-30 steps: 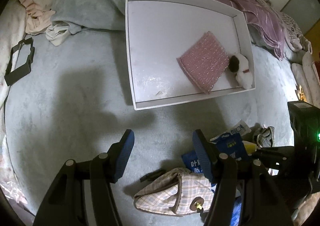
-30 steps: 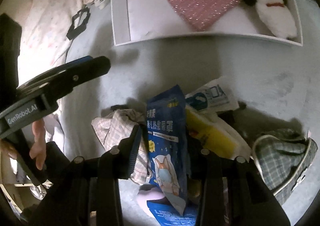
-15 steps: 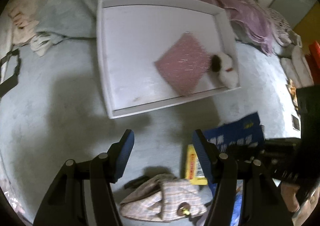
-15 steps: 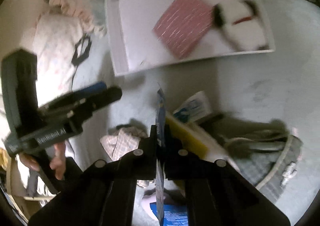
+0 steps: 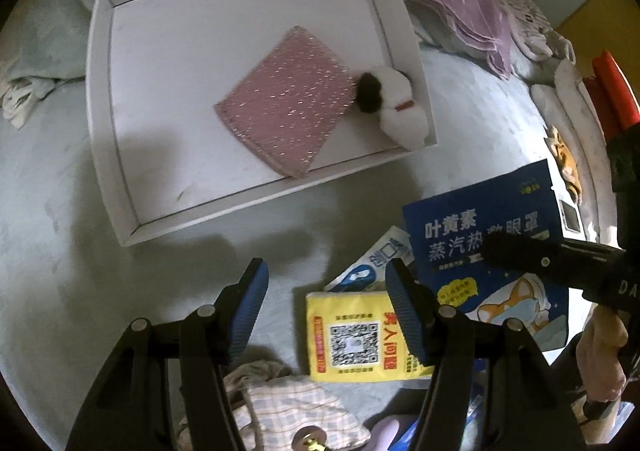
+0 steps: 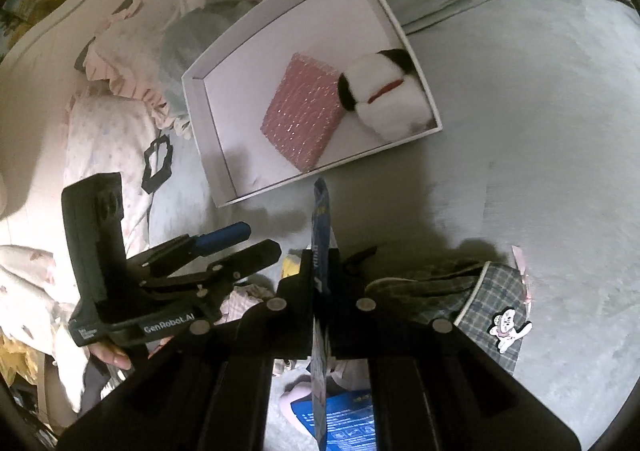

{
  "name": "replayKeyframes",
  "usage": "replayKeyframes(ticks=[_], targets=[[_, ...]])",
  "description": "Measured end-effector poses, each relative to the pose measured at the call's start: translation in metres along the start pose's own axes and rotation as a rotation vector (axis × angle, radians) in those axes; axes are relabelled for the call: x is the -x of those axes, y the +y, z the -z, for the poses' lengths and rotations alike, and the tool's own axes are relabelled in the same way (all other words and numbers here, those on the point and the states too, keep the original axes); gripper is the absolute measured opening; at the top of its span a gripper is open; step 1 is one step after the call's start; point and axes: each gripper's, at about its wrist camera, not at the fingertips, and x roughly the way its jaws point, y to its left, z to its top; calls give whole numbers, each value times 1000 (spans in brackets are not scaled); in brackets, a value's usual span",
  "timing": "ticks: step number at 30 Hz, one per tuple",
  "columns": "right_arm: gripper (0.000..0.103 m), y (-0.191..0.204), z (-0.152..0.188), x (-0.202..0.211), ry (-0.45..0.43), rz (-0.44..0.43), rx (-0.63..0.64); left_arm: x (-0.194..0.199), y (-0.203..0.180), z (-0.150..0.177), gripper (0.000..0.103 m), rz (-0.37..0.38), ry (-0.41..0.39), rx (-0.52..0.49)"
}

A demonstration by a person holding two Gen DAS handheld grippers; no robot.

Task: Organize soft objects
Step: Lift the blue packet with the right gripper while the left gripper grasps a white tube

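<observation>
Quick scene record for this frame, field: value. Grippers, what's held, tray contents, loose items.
left gripper: open, empty, above the bed
right gripper: shut on blue packet, lifted off the pile
white tray: on the grey bedcover
in tray: pink sparkly pad, black-and-white plush toy touching it
loose near the grippers: yellow packet, plaid pouch, checked cloth
</observation>
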Motion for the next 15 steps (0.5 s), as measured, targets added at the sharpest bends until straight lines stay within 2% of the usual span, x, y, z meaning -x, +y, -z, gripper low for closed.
replayKeyframes(ticks=[6,12,15], targets=[[7,-3,-1,5,-22,-6,-16,-11,-9,-1,61,26,11,-33],[7,-6,-1,20,-85,22,-28,-26,-15,-2,61,110,42,-52],[7,-6,-1,24,-101,9,-22,-35,-17,-3,61,127,61,-51]])
